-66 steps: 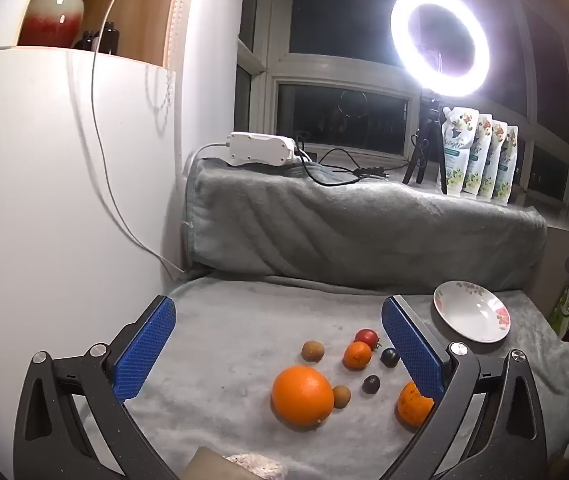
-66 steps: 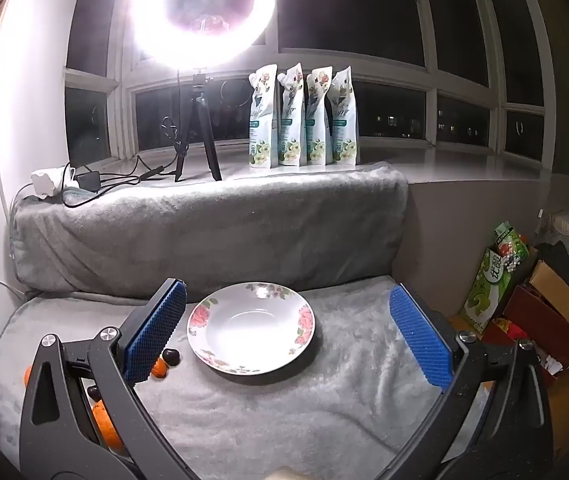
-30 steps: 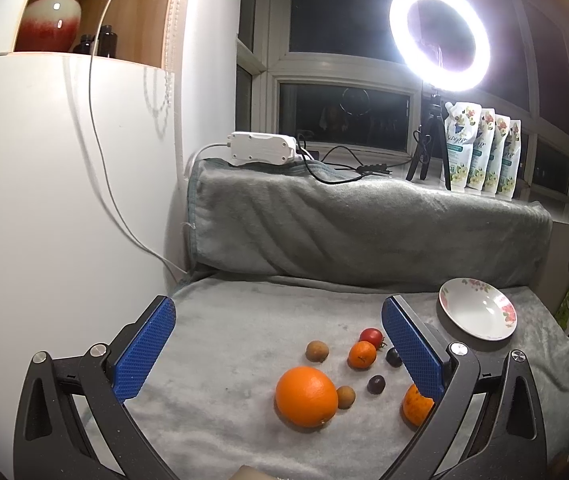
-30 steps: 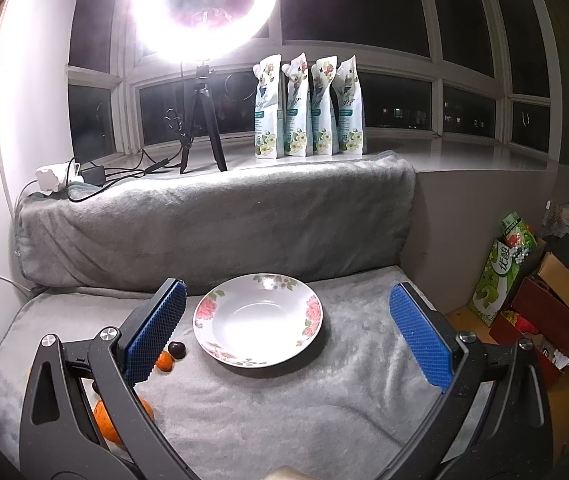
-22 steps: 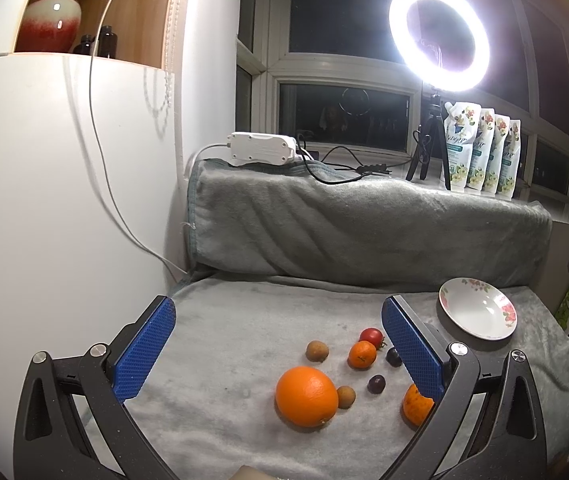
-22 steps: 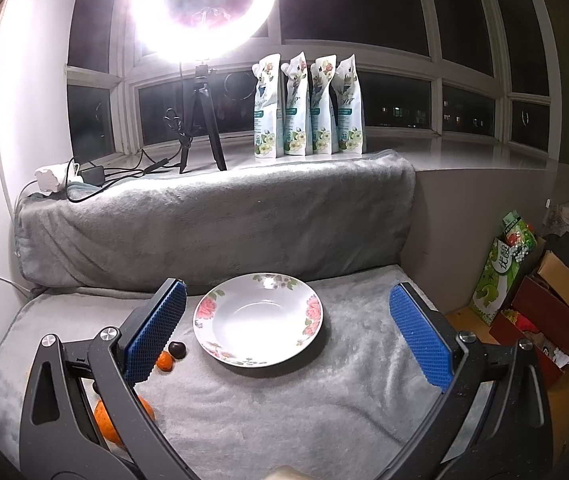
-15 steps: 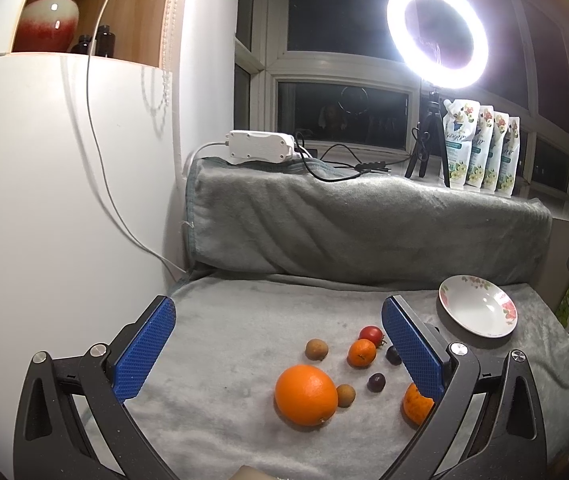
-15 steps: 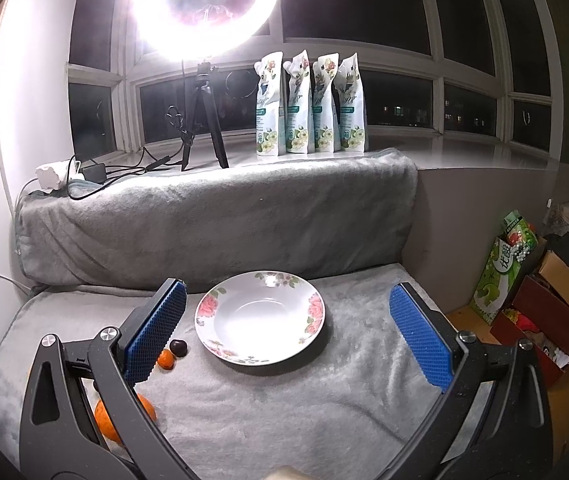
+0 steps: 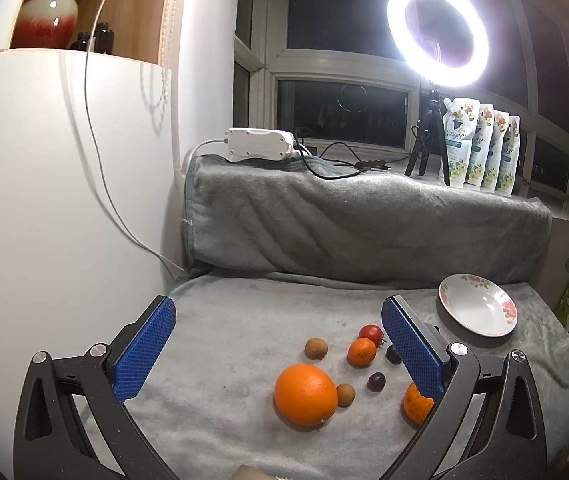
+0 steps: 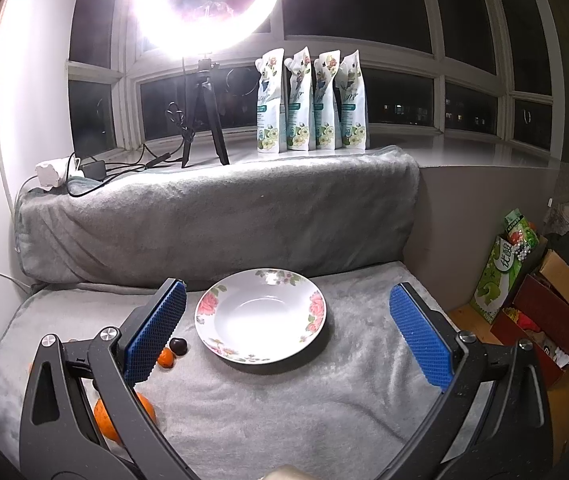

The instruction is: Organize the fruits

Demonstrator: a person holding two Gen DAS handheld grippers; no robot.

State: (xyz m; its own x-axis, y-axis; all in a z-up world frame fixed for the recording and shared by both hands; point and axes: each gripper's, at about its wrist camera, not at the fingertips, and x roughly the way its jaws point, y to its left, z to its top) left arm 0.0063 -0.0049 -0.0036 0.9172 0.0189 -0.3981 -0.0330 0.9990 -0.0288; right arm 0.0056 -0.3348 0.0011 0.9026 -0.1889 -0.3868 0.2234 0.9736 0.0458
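Eight fruits (image 9: 305, 394) lie beside one empty plate (image 10: 260, 314); both grippers (image 9: 278, 344) (image 10: 286, 334) hold jaws spread wide, gripping nothing.

Loose fruits (image 9: 305, 394) on gray blanket, empty floral plate (image 10: 260, 316) nearby

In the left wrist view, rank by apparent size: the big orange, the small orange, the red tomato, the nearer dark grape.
1. Big round orange
2. Small orange mandarin
3. Red cherry tomato, farther away, so unsure against the mandarin
4. Nearer dark grape

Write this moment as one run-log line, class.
task: organize fruits | left gripper: open, over fruits | right gripper: open, over plate | plate: empty | big orange: on blanket
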